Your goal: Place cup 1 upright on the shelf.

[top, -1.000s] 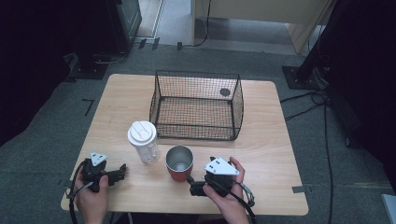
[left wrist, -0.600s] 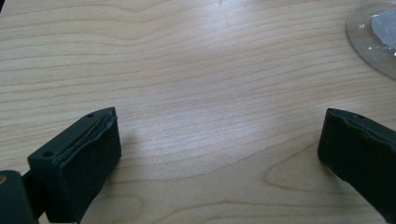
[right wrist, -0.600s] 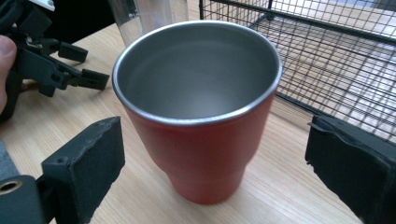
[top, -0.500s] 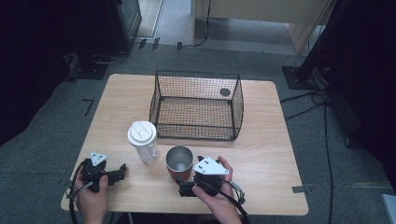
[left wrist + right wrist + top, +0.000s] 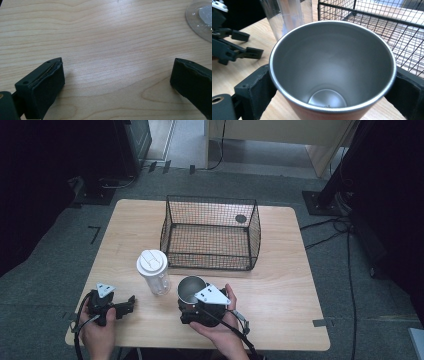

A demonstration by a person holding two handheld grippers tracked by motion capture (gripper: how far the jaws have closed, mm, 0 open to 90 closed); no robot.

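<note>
Steel cup (image 5: 332,72), empty, upright on tabletop (image 5: 280,285), near-centre toward front edge. Judged rigid, light, smooth wall likely slippery; orange-red outside below rim. Best hold: across body under rim.

Right tongs (image 5: 192,306) straddle cup, pads against both sides, seemingly clamped on it.

Clear bottle (image 5: 153,271), white lid, just beside at cup's 10 o'clock: tip risk.

Wire basket (image 5: 210,232) at 12, top open.

Left tongs (image 5: 117,82) apart, empty, at 9, over bare wood.

Black grippers (image 5: 197,312), grey triangular plates, trailing cables
</note>
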